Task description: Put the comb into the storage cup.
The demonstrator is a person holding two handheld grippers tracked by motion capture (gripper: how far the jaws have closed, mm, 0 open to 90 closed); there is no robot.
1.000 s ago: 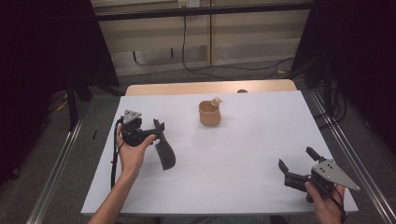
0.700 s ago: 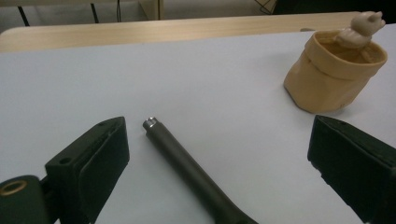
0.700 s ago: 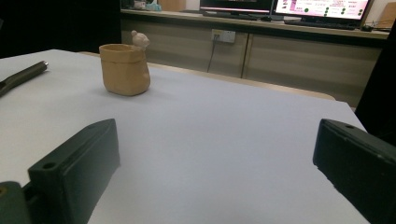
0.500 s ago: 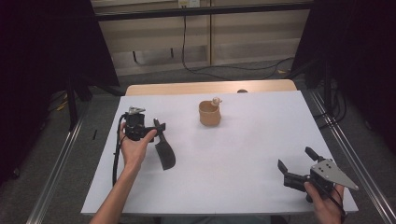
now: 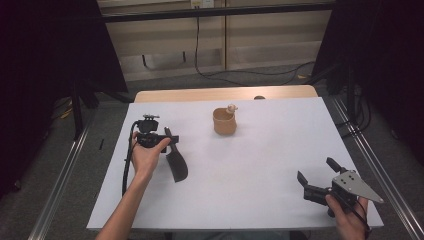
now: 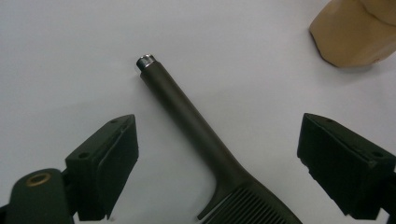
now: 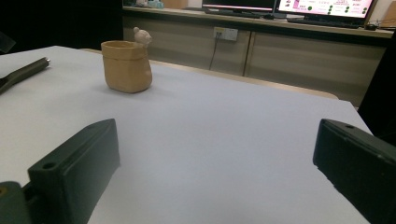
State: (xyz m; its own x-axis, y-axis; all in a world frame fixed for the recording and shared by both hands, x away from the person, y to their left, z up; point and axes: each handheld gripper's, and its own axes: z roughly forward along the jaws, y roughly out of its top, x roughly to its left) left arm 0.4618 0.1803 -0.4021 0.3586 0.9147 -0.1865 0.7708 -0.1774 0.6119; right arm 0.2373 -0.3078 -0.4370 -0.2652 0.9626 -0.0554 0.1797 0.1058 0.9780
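A dark utensil (image 5: 177,163) with a long round handle (image 6: 187,112) and a ribbed head lies flat on the white table (image 5: 260,150). My left gripper (image 5: 169,139) hovers over it, and its jaws have just been closing a little. In the left gripper view they straddle the handle without touching it, so the left gripper (image 6: 224,163) is open. A tan cup (image 5: 223,121) with a small figure on its rim stands upright at the table's far middle. Near the front right corner my right gripper (image 5: 317,172) is open with nothing between its jaws.
In the right gripper view the cup (image 7: 126,65) stands far ahead to the left, and the utensil's handle tip (image 7: 25,71) shows at the left edge. Bare white table lies between my two grippers. Metal rails (image 5: 65,170) run along both sides of the table.
My left hand has shifted a little toward the far side and turned over the utensil, and its jaws have narrowed slightly. The right gripper, the cup and the utensil have stayed put.
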